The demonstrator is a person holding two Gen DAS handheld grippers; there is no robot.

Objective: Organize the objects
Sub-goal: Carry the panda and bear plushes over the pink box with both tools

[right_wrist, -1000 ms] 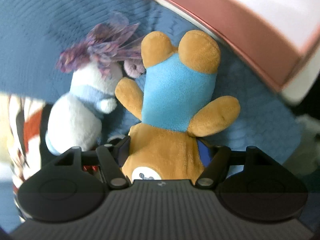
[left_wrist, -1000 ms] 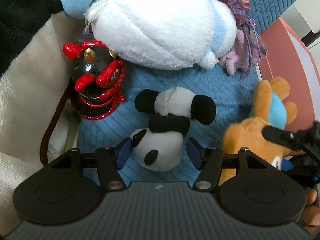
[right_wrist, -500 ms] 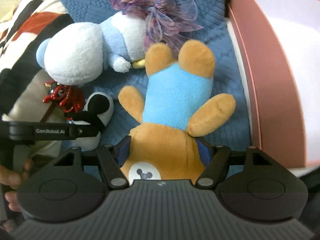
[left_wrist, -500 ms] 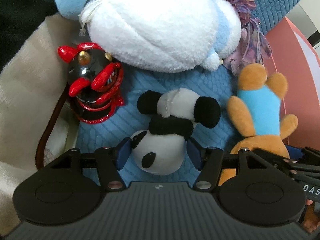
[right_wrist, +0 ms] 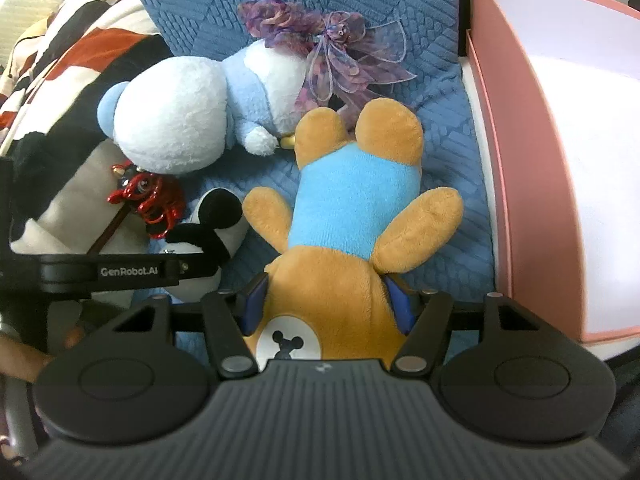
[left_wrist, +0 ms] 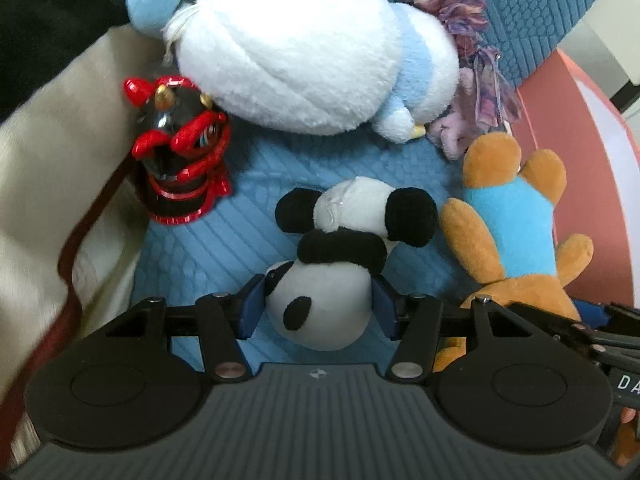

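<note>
My left gripper (left_wrist: pixel 318 306) is shut on the head of a panda plush (left_wrist: pixel 344 248), which lies on the blue quilted cushion (left_wrist: pixel 256 184). My right gripper (right_wrist: pixel 326 298) is shut on the head of an orange bear plush in a blue shirt (right_wrist: pixel 352 204), lying beside the panda (right_wrist: pixel 218 220). The bear also shows in the left wrist view (left_wrist: pixel 508 216). A big white and light-blue plush (left_wrist: pixel 304 60) lies behind them, also in the right wrist view (right_wrist: pixel 188 120). A red and black figurine (left_wrist: pixel 180 152) stands left of the panda.
A pink box (right_wrist: pixel 532 184) stands along the right edge of the cushion. A purple ribbon bow (right_wrist: pixel 332 48) sits by the white plush. A cream blanket (left_wrist: pixel 52 184) lies left; a striped blanket (right_wrist: pixel 60 52) shows in the right wrist view.
The right gripper brought the orange bear left and down onto the cushion beside the panda. The left gripper stays shut on the panda with little movement.
</note>
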